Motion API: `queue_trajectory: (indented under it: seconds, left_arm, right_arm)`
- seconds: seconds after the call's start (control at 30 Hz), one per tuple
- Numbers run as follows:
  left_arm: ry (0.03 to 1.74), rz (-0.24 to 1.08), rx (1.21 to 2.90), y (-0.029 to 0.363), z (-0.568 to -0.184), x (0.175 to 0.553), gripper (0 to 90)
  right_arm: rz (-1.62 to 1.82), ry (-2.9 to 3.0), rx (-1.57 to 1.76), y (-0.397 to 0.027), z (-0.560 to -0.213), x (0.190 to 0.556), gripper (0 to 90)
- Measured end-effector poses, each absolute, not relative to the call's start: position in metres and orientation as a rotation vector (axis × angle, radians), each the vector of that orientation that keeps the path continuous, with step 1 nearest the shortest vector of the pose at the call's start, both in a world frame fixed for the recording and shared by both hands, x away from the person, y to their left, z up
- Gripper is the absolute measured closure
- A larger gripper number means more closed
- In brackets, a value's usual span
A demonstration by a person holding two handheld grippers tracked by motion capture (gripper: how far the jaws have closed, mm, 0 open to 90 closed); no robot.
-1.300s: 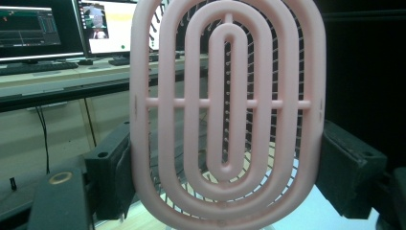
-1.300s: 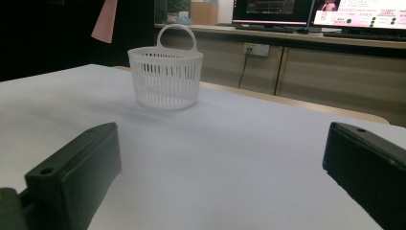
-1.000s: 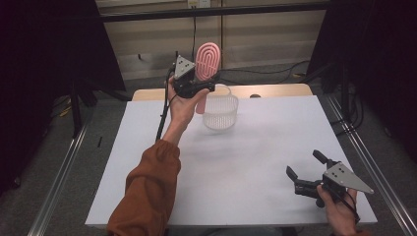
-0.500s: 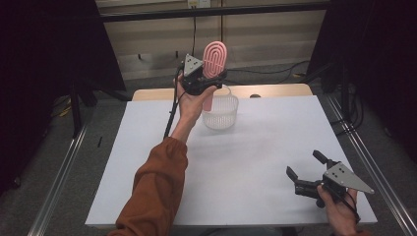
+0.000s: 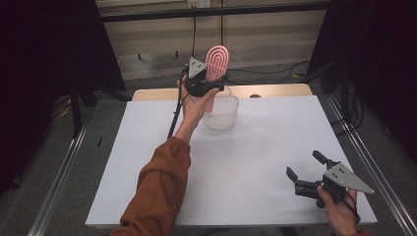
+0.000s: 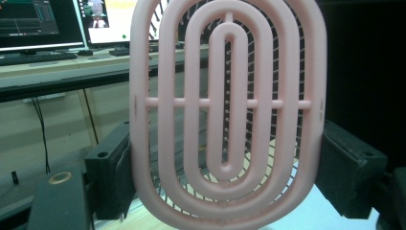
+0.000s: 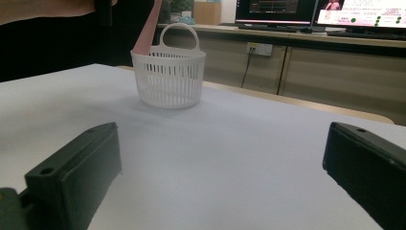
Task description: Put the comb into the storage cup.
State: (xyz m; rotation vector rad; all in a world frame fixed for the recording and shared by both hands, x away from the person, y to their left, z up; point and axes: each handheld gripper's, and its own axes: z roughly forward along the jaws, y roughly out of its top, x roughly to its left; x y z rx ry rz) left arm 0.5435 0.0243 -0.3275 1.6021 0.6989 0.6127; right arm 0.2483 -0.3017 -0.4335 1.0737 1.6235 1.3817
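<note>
Unmarked pink brush [image 6: 227, 115] in left tool [image 5: 205, 82]

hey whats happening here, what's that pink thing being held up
A person is working at a white table with a gripper in each hand. The left gripper is shut on the head of a pink hairbrush, holding it upright over a small white basket at the far side of the table, handle pointing down toward the basket. The right gripper rests open near the table's near right corner, holding nothing.
</note>
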Motion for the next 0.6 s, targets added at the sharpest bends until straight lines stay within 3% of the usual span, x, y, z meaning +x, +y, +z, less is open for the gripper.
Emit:
queue_trajectory:
  seconds: [0.6]
  left_arm:
    - [0.716, 0.596, 1.645, 0.041, -0.34, 0.54, 19.6]
  right_arm:
    - [1.376, 1.626, 1.067, -0.301, -0.434, 0.249, 0.0]
